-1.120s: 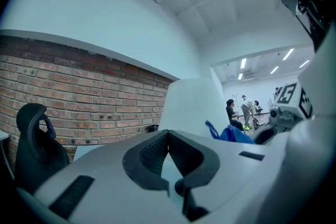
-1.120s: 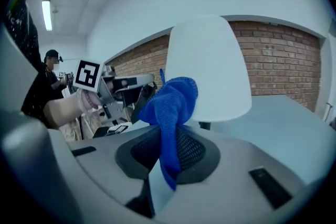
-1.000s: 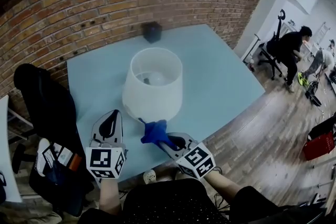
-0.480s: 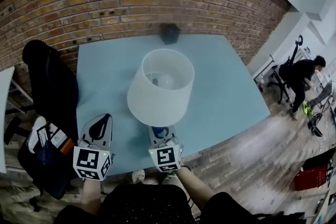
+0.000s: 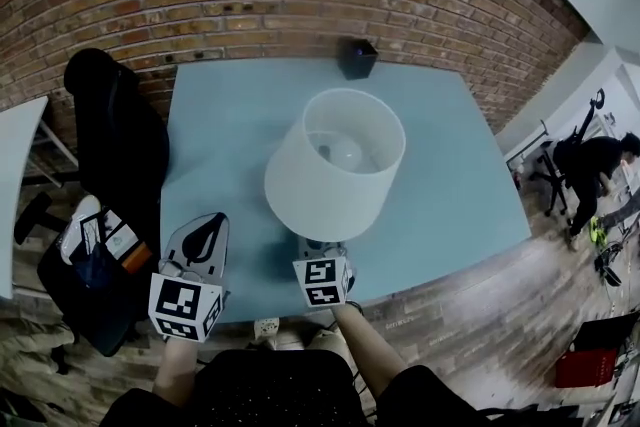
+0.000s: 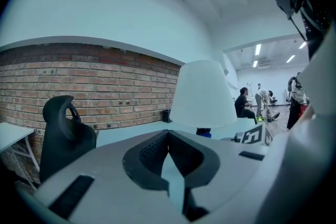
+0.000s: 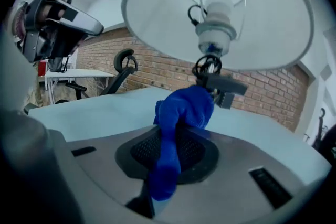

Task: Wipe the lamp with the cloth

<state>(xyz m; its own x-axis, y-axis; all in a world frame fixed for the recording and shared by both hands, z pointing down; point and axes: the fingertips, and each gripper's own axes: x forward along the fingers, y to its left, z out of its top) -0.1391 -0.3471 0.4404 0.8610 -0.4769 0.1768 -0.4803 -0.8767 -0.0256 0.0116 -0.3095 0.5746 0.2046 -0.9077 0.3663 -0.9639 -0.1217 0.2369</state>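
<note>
The lamp (image 5: 335,165) with its white shade stands mid-table. From beneath, the right gripper view shows the shade's inside (image 7: 157,23), the bulb (image 7: 215,21) and the dark stem (image 7: 208,68). My right gripper (image 5: 318,253) reaches under the shade's near rim, shut on the blue cloth (image 7: 184,107), whose bunched end lies close to the stem. The cloth (image 6: 205,132) peeks out below the shade (image 6: 202,94) in the left gripper view. My left gripper (image 5: 210,220) hovers at the table's front left, shut and holding nothing, apart from the lamp.
A small black box (image 5: 357,58) sits at the far edge of the pale blue table (image 5: 220,115), against the brick wall. A black office chair (image 5: 115,130) and a bag (image 5: 95,265) stand left of the table. People (image 5: 600,165) are far off to the right.
My right gripper has swung left and in under the shade's near rim, taking the cloth out of the head view. The left gripper has hardly moved.
</note>
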